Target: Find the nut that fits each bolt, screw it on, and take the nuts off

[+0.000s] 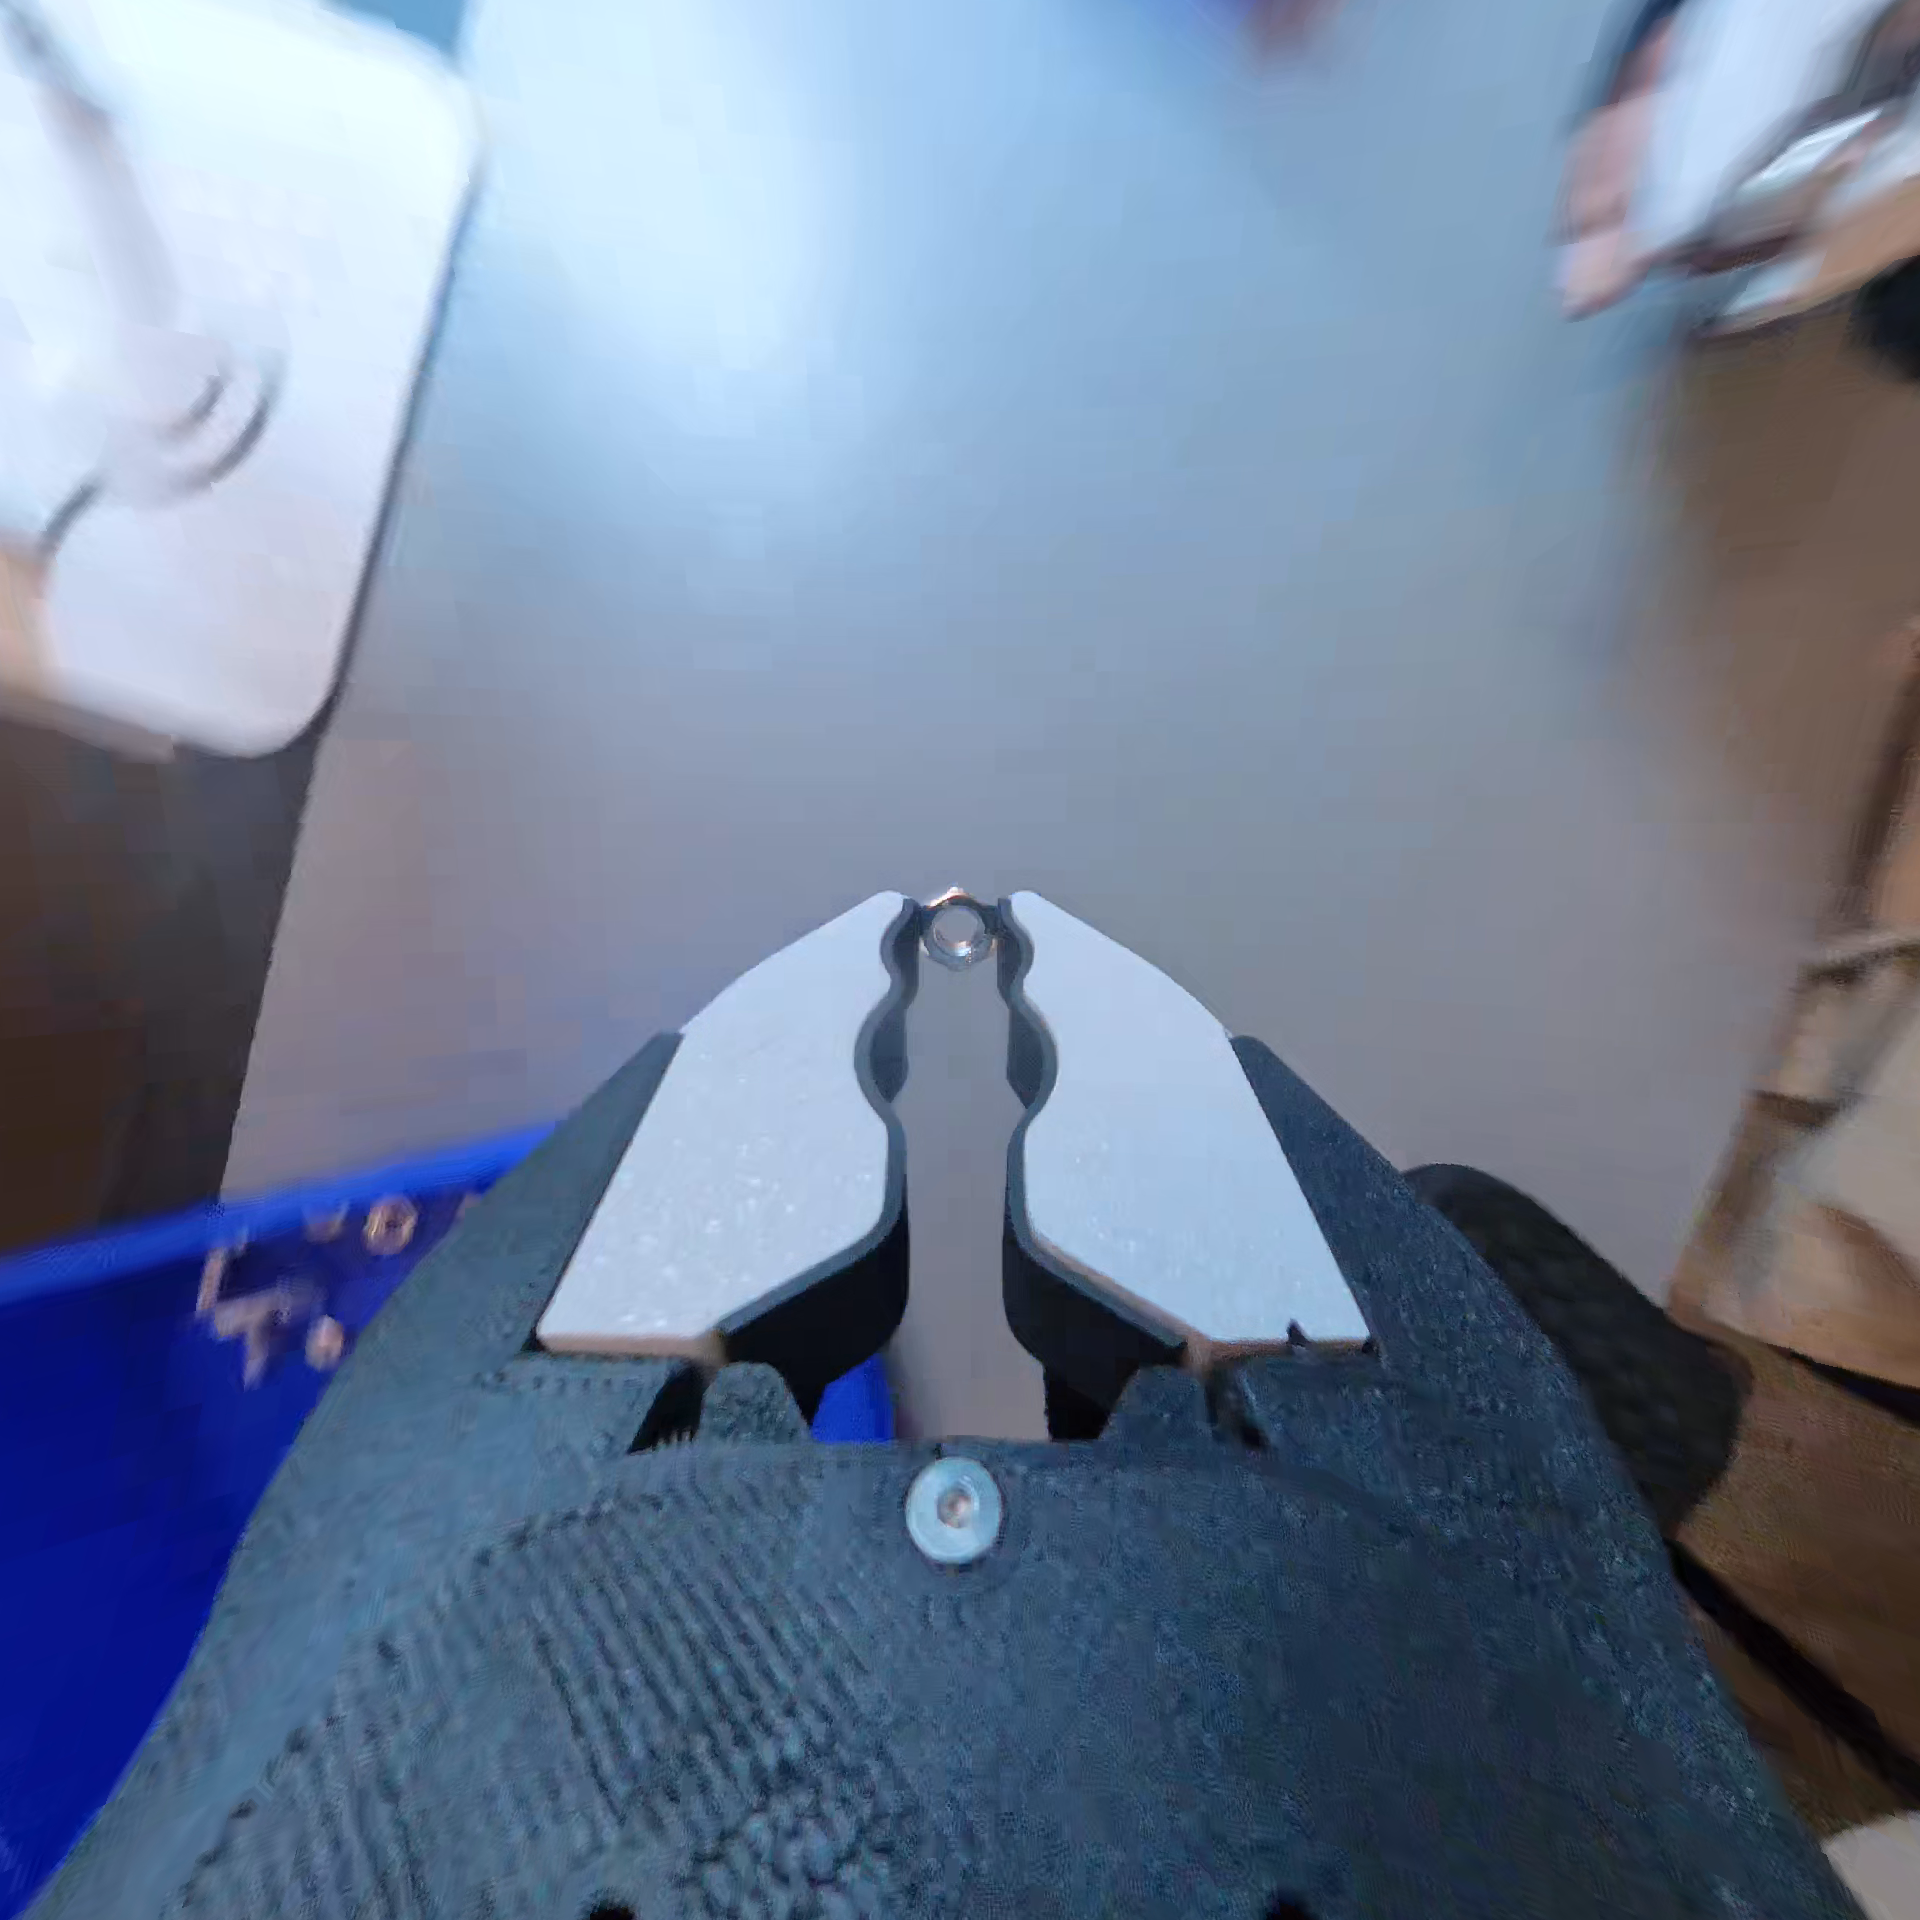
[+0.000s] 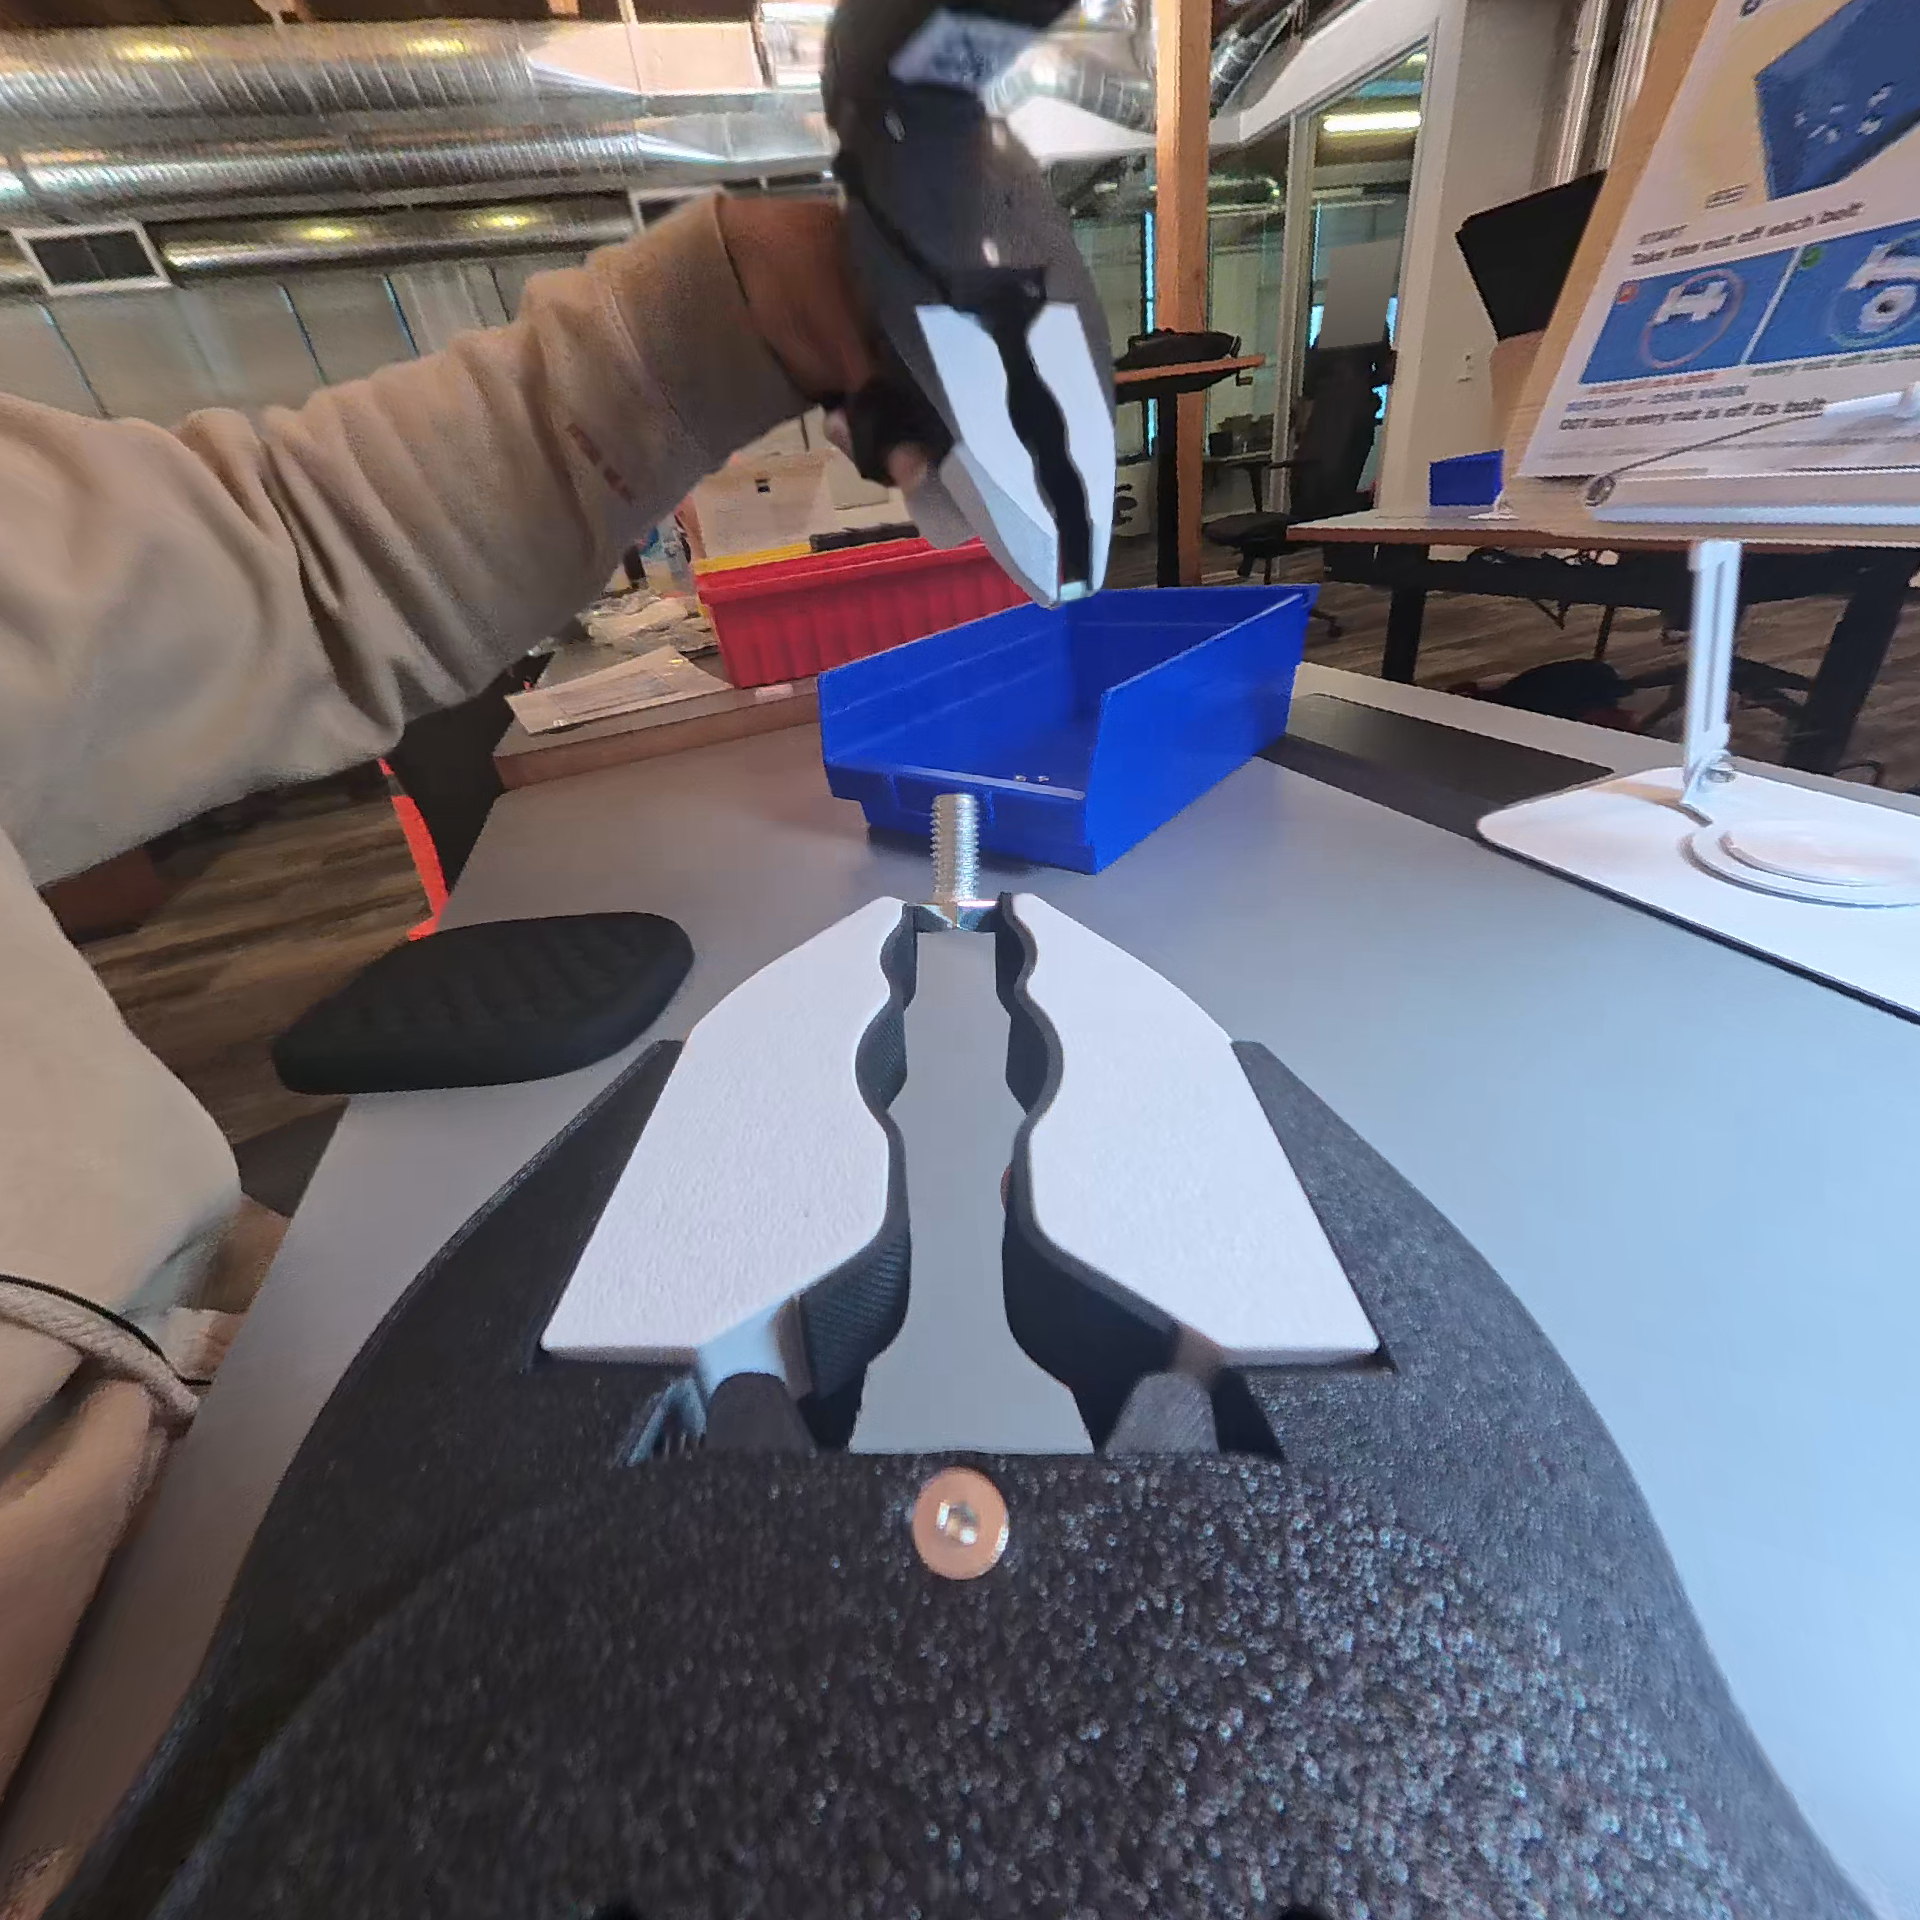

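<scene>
nut point(image 1: 957, 935) pinched at the very tips of my left hand-held gripper point(image 1: 957, 928), bore facing back toward the camera, hex flats against the pads. jaws narrow, closed on it.

bolt point(image 2: 957, 852) in my right hand-held gripper point(image 2: 957, 918), head clamped at the tips, jaws narrow. threaded shank stands upright, free end up.

the relation that matters: in the right wrist view the left hand-held gripper point(image 2: 1075, 582) hangs above the bolt and a little to its right, tips pointing down, well apart from the thread end. the nut is too small to make out from there. bolt axis is vertical; whether the nut's bore lines up with that axis i cannot tell. judgement: the left one does the travelling, down and slightly across, while the right holds the bolt steady. bore and shank must share one line before any turn, or it cross-threads. fit unproven as yet.

surroundings: blue bin point(image 2: 1060, 717) on the grey bench point(image 2: 1455, 1039) beyond the bolt, a few small metal pieces near its front lip. black pad point(image 2: 488, 997) at the bench's left edge. white stand point(image 2: 1704, 821) with a printed card to the right. left wrist view is motion-blurred; a blue bin point(image 1: 156, 1403) with small hardware shows low left.
</scene>
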